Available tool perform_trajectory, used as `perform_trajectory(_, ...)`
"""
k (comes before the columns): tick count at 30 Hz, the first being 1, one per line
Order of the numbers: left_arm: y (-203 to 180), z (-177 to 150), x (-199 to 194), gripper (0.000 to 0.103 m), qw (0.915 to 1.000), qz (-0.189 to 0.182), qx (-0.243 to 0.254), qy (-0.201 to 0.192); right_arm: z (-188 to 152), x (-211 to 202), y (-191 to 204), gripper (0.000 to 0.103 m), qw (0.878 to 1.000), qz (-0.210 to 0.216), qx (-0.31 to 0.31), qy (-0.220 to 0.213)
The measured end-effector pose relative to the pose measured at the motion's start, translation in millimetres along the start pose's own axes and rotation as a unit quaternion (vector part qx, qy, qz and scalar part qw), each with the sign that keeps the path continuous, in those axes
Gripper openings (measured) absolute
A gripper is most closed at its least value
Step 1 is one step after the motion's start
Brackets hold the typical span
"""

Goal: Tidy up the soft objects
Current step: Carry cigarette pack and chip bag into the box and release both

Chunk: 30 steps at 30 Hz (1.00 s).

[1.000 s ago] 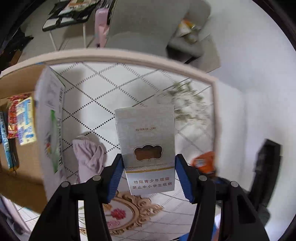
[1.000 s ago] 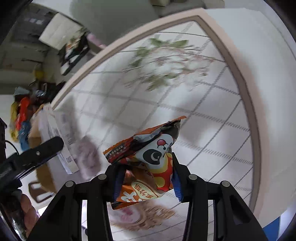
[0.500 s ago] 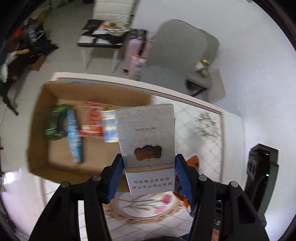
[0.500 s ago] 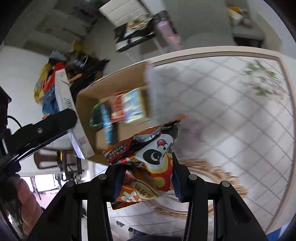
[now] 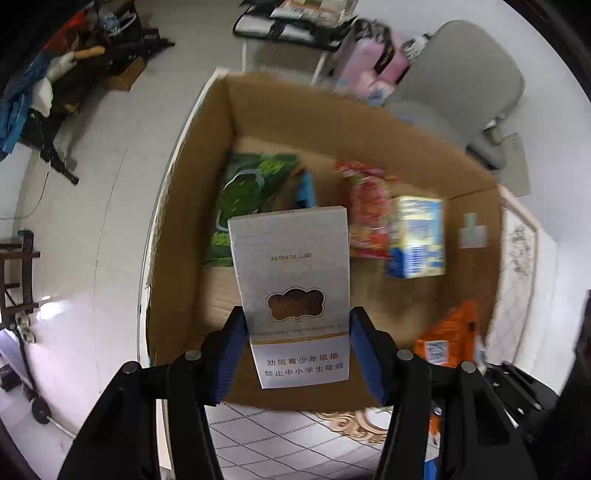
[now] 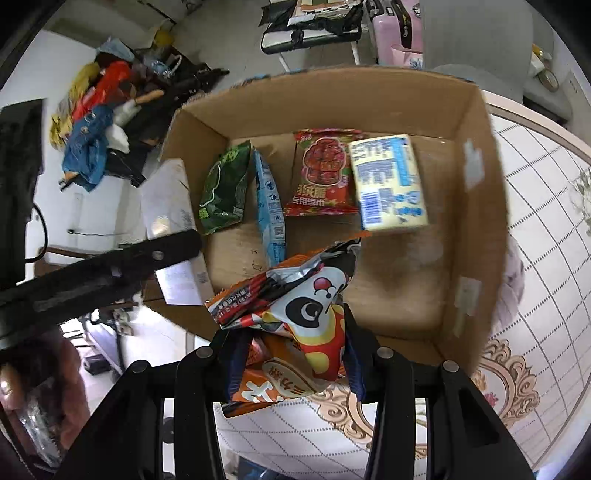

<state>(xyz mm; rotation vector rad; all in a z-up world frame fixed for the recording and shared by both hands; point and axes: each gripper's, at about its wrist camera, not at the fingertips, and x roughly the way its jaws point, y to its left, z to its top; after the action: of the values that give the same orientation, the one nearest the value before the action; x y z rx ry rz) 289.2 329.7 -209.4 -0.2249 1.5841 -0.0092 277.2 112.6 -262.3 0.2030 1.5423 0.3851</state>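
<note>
My left gripper [image 5: 295, 325] is shut on a silver cigarette carton [image 5: 291, 273], held upright over the open cardboard box [image 5: 177, 236]. My right gripper [image 6: 291, 343] is shut on an orange snack bag [image 6: 295, 317] with a panda face, above the box's near wall [image 6: 406, 345]. Inside the box [image 6: 476, 155] lie a green bag [image 6: 223, 188], a thin blue packet [image 6: 269, 206], a red bag [image 6: 321, 173] and a yellow-blue pack [image 6: 388, 184]. The left gripper's arm [image 6: 99, 273] and its carton [image 6: 173, 229] show at the left of the right wrist view.
The box stands on a table with a white diamond-pattern cloth [image 6: 546, 206] and an ornate medallion print [image 6: 509, 384]. A pinkish cloth [image 6: 513, 280] lies just right of the box. A grey chair [image 5: 461, 85], a small table [image 6: 310, 26] and piled clothes [image 6: 99, 125] stand on the floor beyond.
Both grippers have swept from over the patterned tablecloth to over the cardboard box, each still gripping its item. The box's contents now fill both views.
</note>
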Motion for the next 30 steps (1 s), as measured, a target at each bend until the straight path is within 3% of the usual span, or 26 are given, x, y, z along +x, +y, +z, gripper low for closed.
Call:
perform_trajectory(7, 12.4, 12.1, 53.1, 0.054, 0.9983, 0.022, 0.017, 0.050, 9.6, 43.0, 4.2, 0.047, 0.999, -0.038, 0.002, 0.027)
perform_trajectory(18, 13.1, 13.8, 68.2, 0.055, 0.9975, 0.011, 0.017, 0.067, 19.1, 62.6, -5.7, 0.048, 0.997, -0.068, 0.004, 0.042)
perform_trajectory(22, 15.7, 8.1, 55.9, 0.060, 0.9981, 0.017, 0.028, 0.052, 21.1, 62.5, -8.0, 0.062, 0.996, -0.070, 0.009, 0.045)
perform_trajectory(26, 15.2, 4.1, 42.7, 0.088, 0.9990, 0.011, 0.023, 0.037, 21.4, 56.4, -6.4, 0.091, 0.996, -0.080, -0.003, 0.038)
perform_trajectory(30, 14.2, -6.5, 24.8, 0.091, 0.9995, 0.015, 0.025, 0.015, 14.4, 42.6, -3.3, 0.091, 0.993, -0.112, -0.018, 0.022)
